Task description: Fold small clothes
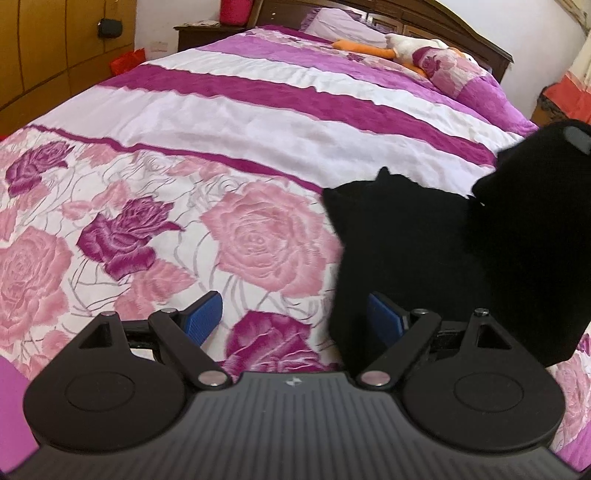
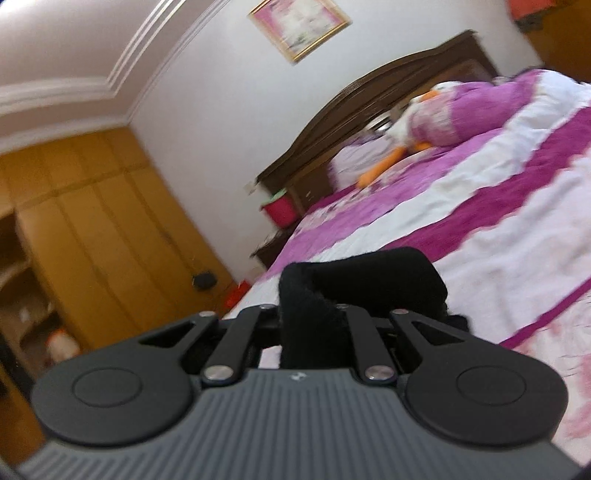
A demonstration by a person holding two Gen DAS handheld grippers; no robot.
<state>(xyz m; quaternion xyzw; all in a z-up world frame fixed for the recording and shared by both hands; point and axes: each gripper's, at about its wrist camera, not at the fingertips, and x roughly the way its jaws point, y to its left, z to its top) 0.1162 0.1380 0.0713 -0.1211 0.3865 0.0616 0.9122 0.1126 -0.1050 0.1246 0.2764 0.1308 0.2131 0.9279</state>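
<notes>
Left wrist view tilts down, close over the bedspread (image 1: 258, 122). Right wrist view near level, rolled. Both share the headboard (image 2: 369, 96).

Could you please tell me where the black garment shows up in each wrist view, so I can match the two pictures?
Left wrist view: black garment at right, on the bedspread, part of it lifted at the far right edge.
Right wrist view: black garment at lower centre, pinched in the right gripper.
Shared landmark: the duck plush toy near the headboard.

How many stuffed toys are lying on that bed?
1. A white plush duck with orange beak and feet lies near the headboard, partly tucked under a floral pillow. Others could be hidden behind the pillow or out of frame.
</notes>
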